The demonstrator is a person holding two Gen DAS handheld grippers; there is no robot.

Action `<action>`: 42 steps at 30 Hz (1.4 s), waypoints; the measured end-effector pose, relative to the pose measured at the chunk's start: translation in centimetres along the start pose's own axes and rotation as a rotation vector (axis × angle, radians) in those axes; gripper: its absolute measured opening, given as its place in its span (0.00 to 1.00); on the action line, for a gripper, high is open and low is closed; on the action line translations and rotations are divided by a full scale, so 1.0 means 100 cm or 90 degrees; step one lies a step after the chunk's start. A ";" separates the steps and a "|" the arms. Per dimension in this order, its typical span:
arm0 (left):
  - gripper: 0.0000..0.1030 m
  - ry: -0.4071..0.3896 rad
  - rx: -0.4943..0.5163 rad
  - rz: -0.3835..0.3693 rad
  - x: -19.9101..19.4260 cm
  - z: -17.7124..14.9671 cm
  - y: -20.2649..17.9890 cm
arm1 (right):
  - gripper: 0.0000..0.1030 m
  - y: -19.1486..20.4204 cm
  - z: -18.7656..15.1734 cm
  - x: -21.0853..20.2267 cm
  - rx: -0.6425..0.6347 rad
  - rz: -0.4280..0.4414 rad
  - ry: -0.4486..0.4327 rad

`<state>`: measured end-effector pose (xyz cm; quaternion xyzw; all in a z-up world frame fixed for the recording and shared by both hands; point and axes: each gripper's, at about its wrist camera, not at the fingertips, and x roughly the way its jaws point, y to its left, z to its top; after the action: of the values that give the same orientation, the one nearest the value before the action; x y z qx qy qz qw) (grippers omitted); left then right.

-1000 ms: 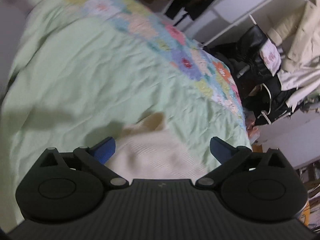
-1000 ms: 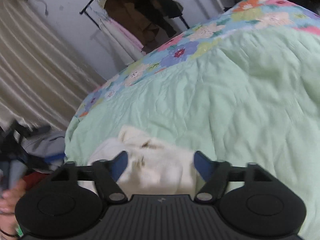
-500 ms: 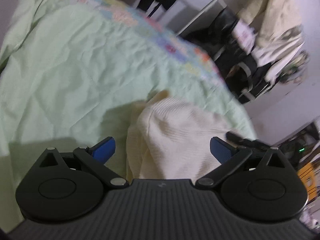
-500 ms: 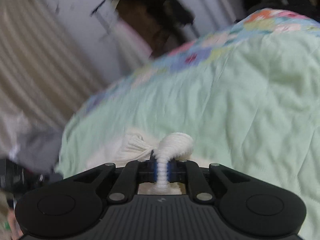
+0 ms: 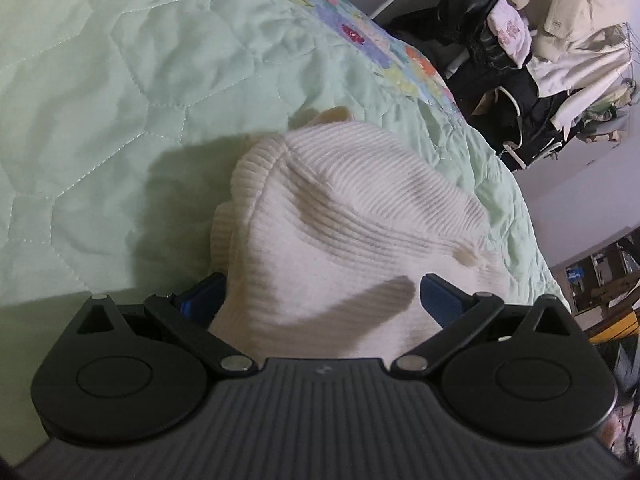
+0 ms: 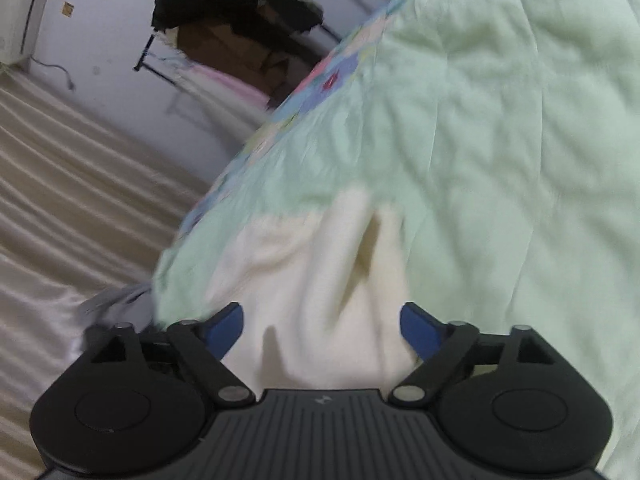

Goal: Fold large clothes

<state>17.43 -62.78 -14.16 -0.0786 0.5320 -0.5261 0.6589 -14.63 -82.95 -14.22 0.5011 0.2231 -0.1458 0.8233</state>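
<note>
A cream ribbed knit garment (image 5: 352,216) lies bunched on a pale green quilted bedspread (image 5: 100,100). My left gripper (image 5: 322,300) is open, its blue pads on either side of the garment's near end, close above it. In the right wrist view the same cream garment (image 6: 320,280) lies near the bed's corner, blurred. My right gripper (image 6: 322,330) is open with its jaws wide over the cloth and holds nothing.
The bedspread has a floral border (image 5: 384,52) along its far edge. Dark and cream clothes hang on a rack (image 5: 532,40) beyond the bed. A clothes rail (image 6: 236,20) and beige curtain (image 6: 80,160) stand past the bed corner. Grey cloth (image 6: 116,300) hangs off the bed's edge.
My right gripper, shut on a fold of the garment half a second ago, has opened and let it drop. My left gripper has moved closer over the garment, still open.
</note>
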 end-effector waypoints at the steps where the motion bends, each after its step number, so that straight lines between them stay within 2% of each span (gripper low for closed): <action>1: 0.97 -0.002 -0.010 -0.010 -0.001 0.000 0.003 | 0.86 -0.001 0.000 0.002 0.003 0.001 0.007; 3: 0.84 -0.001 -0.025 -0.029 -0.001 0.002 0.007 | 0.87 -0.005 -0.002 0.014 0.002 -0.011 0.039; 4: 0.81 0.002 -0.029 -0.036 -0.001 0.003 0.008 | 0.88 -0.008 -0.001 0.020 0.004 -0.021 0.037; 6: 0.75 0.009 -0.027 -0.039 -0.001 0.004 0.006 | 0.95 -0.018 -0.004 0.031 0.046 -0.008 0.014; 7: 0.73 0.014 -0.009 -0.019 -0.001 0.004 0.000 | 0.95 -0.021 -0.005 0.034 0.062 0.000 0.007; 8: 0.68 0.019 0.011 0.011 -0.001 0.003 -0.007 | 0.95 -0.020 -0.005 0.037 0.059 -0.001 0.005; 10: 0.61 0.023 0.047 0.062 -0.002 0.000 -0.017 | 0.91 -0.010 -0.009 0.044 0.012 -0.024 -0.008; 11: 0.55 0.021 0.060 0.077 -0.002 -0.001 -0.021 | 0.83 -0.001 -0.013 0.047 -0.024 -0.047 -0.018; 12: 0.49 0.016 0.067 0.088 -0.002 -0.003 -0.024 | 0.69 0.004 -0.016 0.049 -0.046 -0.063 -0.021; 15: 0.40 0.002 0.075 0.100 0.002 -0.005 -0.031 | 0.40 0.028 -0.023 0.055 -0.139 -0.122 -0.027; 18: 0.40 -0.011 0.063 0.077 0.001 -0.002 -0.028 | 0.36 0.065 -0.024 0.048 -0.259 -0.117 -0.067; 20: 0.40 -0.010 0.040 0.059 0.000 0.000 -0.019 | 0.36 0.075 -0.020 0.042 -0.286 -0.061 -0.091; 22: 0.42 -0.004 0.017 0.044 0.003 0.001 -0.011 | 0.43 0.070 -0.013 0.041 -0.251 -0.032 -0.083; 25: 0.47 0.001 -0.012 0.027 0.010 0.001 -0.002 | 0.64 0.043 -0.005 0.049 -0.135 -0.062 -0.071; 26: 0.49 -0.002 -0.011 0.029 0.013 -0.001 -0.003 | 0.68 0.032 -0.005 0.052 -0.108 -0.079 -0.066; 27: 0.53 -0.005 -0.008 0.032 0.015 -0.002 -0.005 | 0.68 0.027 -0.006 0.055 -0.100 -0.079 -0.064; 29: 0.53 -0.010 0.006 0.043 0.018 -0.003 -0.010 | 0.68 0.005 -0.008 0.064 -0.061 -0.064 -0.061; 31: 0.51 -0.015 0.023 0.055 0.016 -0.006 -0.015 | 0.53 -0.015 -0.012 0.073 -0.015 -0.020 -0.073; 32: 0.47 -0.019 0.030 0.057 0.014 -0.006 -0.017 | 0.42 -0.015 -0.013 0.074 -0.013 -0.007 -0.078; 33: 0.43 -0.025 0.037 0.055 0.011 -0.007 -0.020 | 0.35 -0.009 -0.013 0.071 -0.032 0.013 -0.083; 36: 0.42 -0.040 0.037 0.031 0.002 -0.005 -0.023 | 0.31 0.009 -0.013 0.062 -0.073 0.076 -0.095; 39: 0.42 -0.049 0.002 -0.036 -0.014 0.000 -0.024 | 0.31 0.033 -0.005 0.048 -0.079 0.121 -0.102; 42: 0.42 -0.068 -0.013 -0.079 -0.036 0.004 -0.029 | 0.31 0.057 0.003 0.035 -0.076 0.151 -0.106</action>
<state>16.41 -61.46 -9.80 -0.1463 0.4957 -0.5555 0.6514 -8.91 -80.69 -11.59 0.4603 0.1017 -0.0752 0.8787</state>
